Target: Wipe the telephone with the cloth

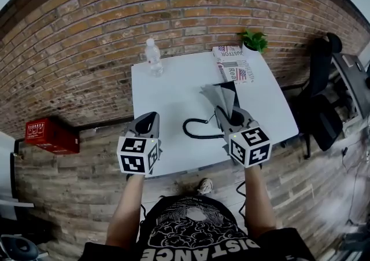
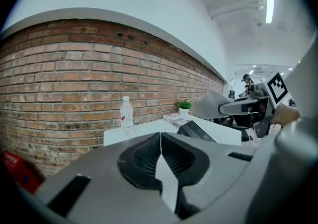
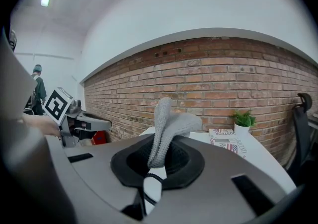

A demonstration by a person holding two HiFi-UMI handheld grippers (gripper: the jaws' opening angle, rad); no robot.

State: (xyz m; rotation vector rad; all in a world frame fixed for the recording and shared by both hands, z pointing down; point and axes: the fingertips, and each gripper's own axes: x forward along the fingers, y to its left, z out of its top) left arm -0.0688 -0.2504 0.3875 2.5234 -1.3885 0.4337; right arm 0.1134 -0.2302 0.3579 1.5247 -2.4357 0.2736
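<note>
One white rectangular bench [image 1: 173, 92] is carrying one clear plastic water bottle [image 1: 154, 57], one green potted plant [image 1: 254, 40], one printed newspaper [image 1: 234, 64] and one black corded telephone [image 2: 196, 131]. Two grippers, the left gripper [image 1: 150, 116] and the right gripper [image 1: 225, 111], are hovering at lower centre with one grey knitted cloth [image 1: 222, 96].

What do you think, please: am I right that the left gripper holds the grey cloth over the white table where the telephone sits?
Not quite: the right gripper holds the cloth, not the left. The right gripper view shows its jaws shut on it, while the left gripper is shut on nothing. The rest stands: the cloth hangs over the white table with the telephone.
</note>
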